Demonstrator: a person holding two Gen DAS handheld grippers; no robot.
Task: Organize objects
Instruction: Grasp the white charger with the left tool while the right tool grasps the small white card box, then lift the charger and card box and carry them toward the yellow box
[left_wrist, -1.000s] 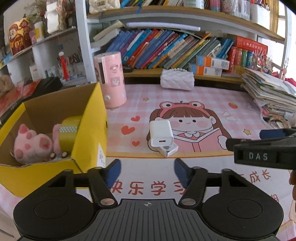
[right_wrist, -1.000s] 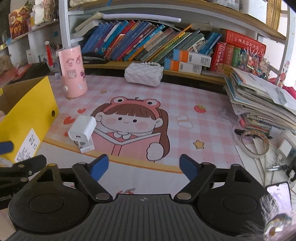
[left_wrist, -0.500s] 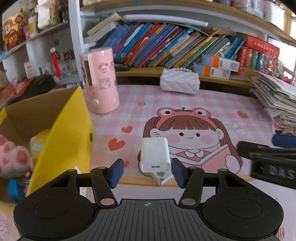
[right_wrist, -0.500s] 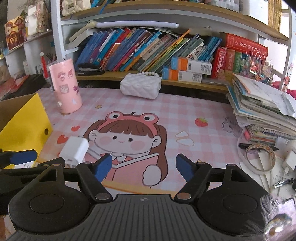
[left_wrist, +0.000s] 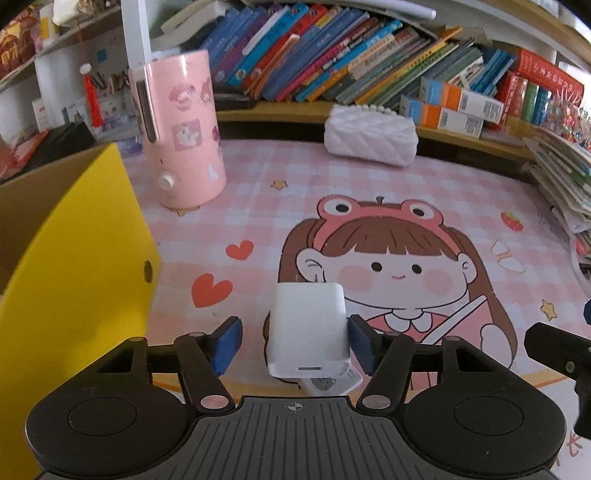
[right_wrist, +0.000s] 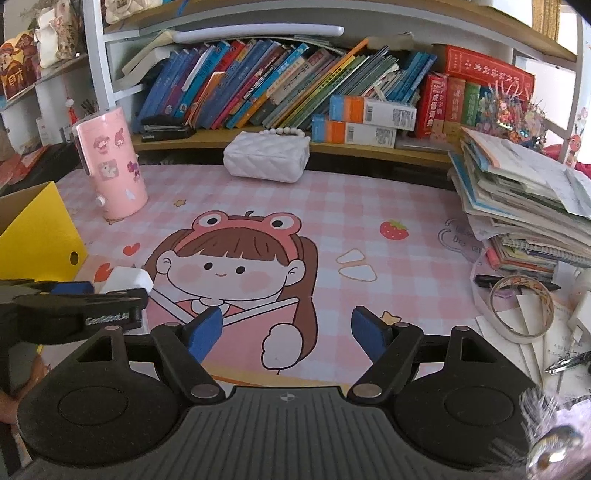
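Observation:
A white charger block (left_wrist: 308, 325) lies on the pink cartoon desk mat (left_wrist: 369, 206), on top of a smaller white labelled piece (left_wrist: 328, 384). My left gripper (left_wrist: 293, 341) straddles the charger and its jaws are opening: the right pad is at the charger's side, while a gap shows at the left pad. The open yellow cardboard box (left_wrist: 74, 258) stands just to the left. In the right wrist view the charger (right_wrist: 127, 278) shows beside the left gripper's finger (right_wrist: 92, 306). My right gripper (right_wrist: 288, 332) hovers open over the mat with nothing between its fingers.
A pink cylindrical appliance (left_wrist: 181, 129) and a white quilted purse (left_wrist: 369, 136) stand at the back of the mat, under a shelf of books. At the right are a pile of books and papers (right_wrist: 524, 206) and a tape roll (right_wrist: 521, 310).
My left gripper has moved forward and down from beside the yellow box until the white charger lies between its jaws. The right gripper has edged forward a little, still open.

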